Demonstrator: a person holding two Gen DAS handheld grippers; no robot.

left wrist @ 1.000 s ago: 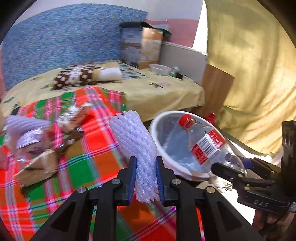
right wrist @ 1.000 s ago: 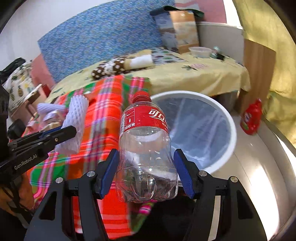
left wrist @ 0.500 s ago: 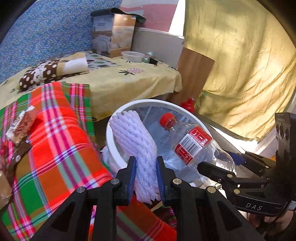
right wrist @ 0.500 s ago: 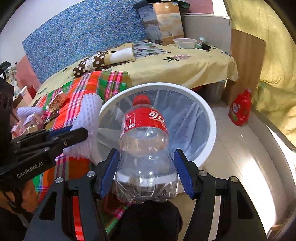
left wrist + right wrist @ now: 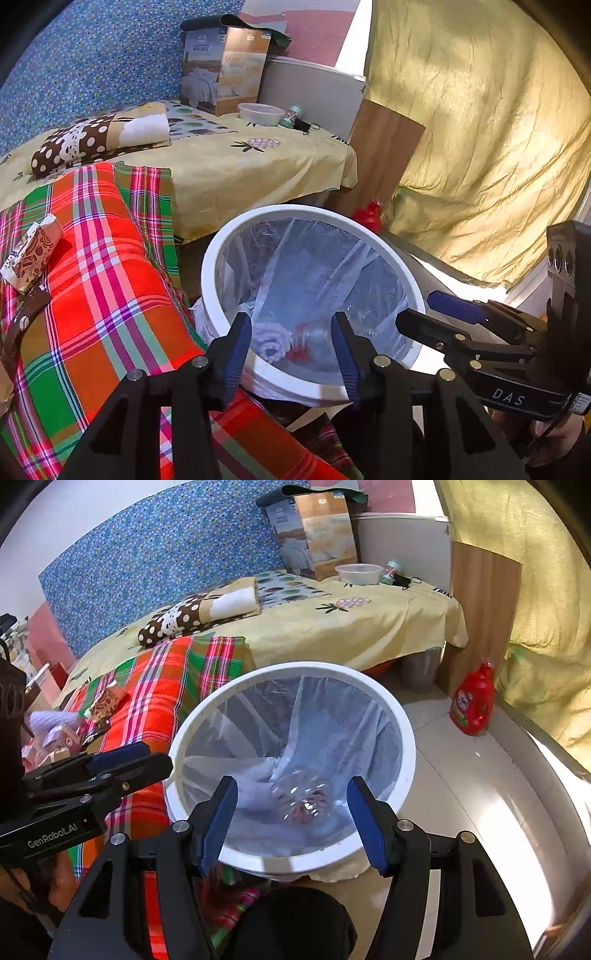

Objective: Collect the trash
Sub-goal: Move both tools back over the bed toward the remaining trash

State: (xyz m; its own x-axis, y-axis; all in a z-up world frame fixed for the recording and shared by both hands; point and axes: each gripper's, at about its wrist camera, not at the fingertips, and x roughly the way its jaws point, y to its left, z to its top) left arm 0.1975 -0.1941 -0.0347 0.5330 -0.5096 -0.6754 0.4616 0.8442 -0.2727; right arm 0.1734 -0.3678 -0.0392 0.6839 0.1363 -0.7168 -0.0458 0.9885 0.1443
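Over the white bin [image 5: 221, 254], both grippers hang empty. The left gripper [image 5: 291, 343] has just been opening its fingers; they stand wide apart with nothing between them, and the foam net [image 5: 271, 341] lies at the bottom of the bin's clear liner. The right gripper [image 5: 291, 816] also has its fingers spread, gripping nothing; the bottle [image 5: 304, 799] lies in the bin just beside the net, its red label showing through the plastic. In the left wrist view the right gripper reaches in from the right edge, near the bin's rim. The bin stands on the floor against a bed covered by a plaid blanket [image 5: 103, 295]. On the blanket lie a brown patterned wrapper [image 5: 31, 253] and, further left in the right wrist view, more wrappers [image 5: 55, 734]. A red jug [image 5: 474, 705] stands on the floor beyond the bin.
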